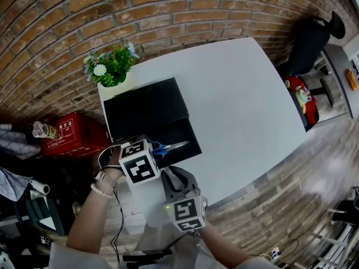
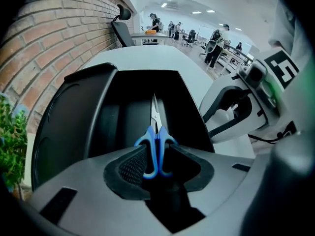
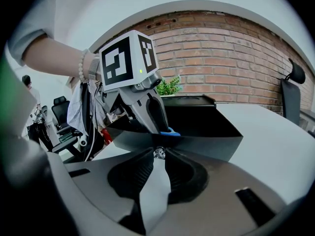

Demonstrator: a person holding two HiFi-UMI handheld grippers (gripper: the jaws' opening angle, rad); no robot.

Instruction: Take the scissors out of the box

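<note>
A black box (image 1: 179, 129) stands open on the white table (image 1: 235, 100), its lid (image 1: 147, 108) folded back. In it lie scissors (image 1: 168, 147) with blue handles (image 2: 156, 151) and steel blades (image 2: 154, 112). My left gripper (image 2: 156, 149) points steeply down into the box. It is open, its pads either side of the handles, and the scissors rest flat. In the right gripper view its fingers (image 3: 155, 114) reach down to the blue handle (image 3: 171, 131). My right gripper (image 3: 158, 154) is shut on the box's front flap (image 3: 197, 142), at a small shiny metal piece.
A potted plant (image 1: 112, 66) stands at the table's back left corner by the brick wall. A red case (image 1: 76, 134) and a can (image 1: 42, 129) sit left of the table. An office chair (image 1: 311, 43) is at the right. People (image 2: 216, 43) stand far off.
</note>
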